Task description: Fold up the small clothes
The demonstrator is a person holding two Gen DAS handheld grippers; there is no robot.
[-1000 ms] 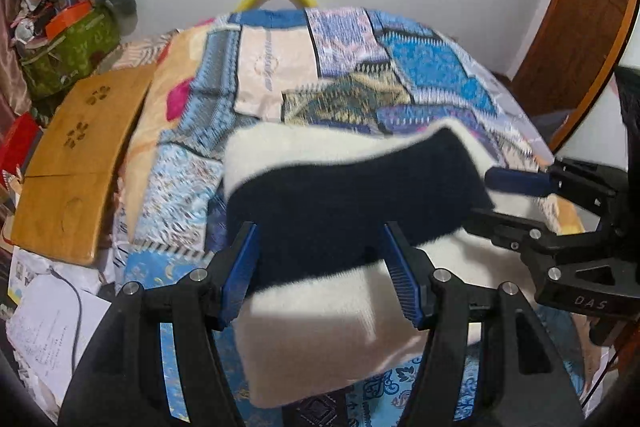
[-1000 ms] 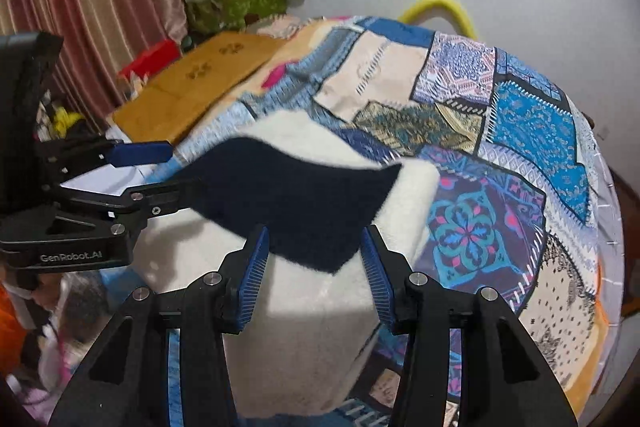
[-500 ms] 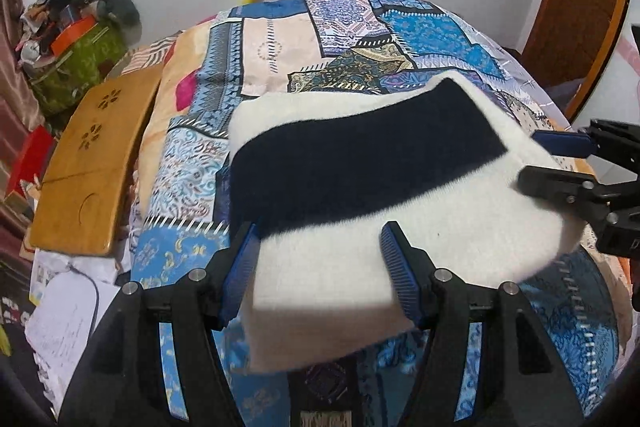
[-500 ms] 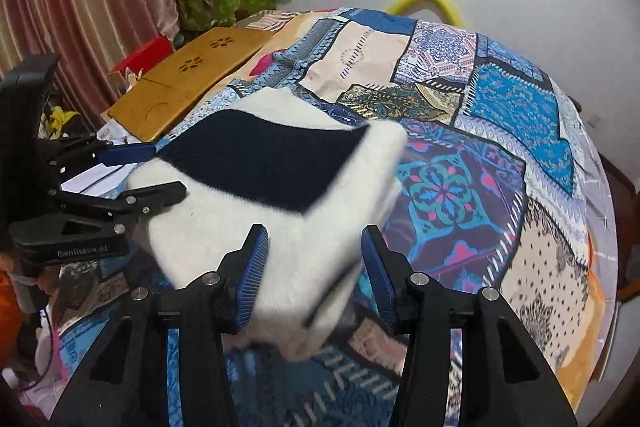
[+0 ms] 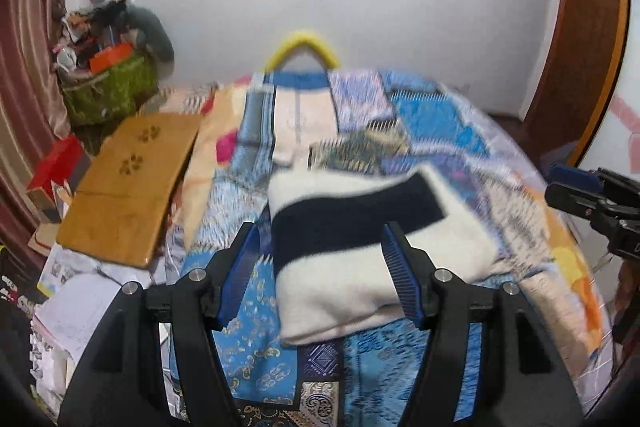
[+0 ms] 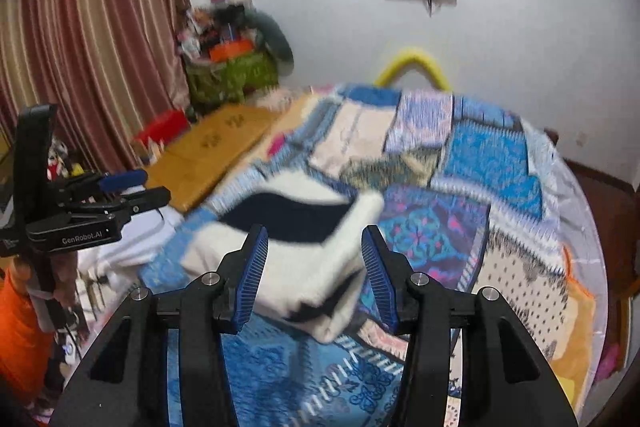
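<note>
Two wrist fisheyes, angled down over the bed, sharing the folded garment, far wall

The folded garment at the centre of the frame is thick, fuzzy cloth, cream with a dark navy band, matt and soft-looking. Under it the patchwork bedspread is thin printed cloth with a faint sheen. At centre left a wooden board looks smooth and satiny, honey-coloured. The left gripper is matt black plastic with ribbed blue pads and small bright metal screws; the right gripper is built the same. At upper left in the right wrist view hangs a striped cloth curtain, slightly lustrous. The wall is matt white.
</note>
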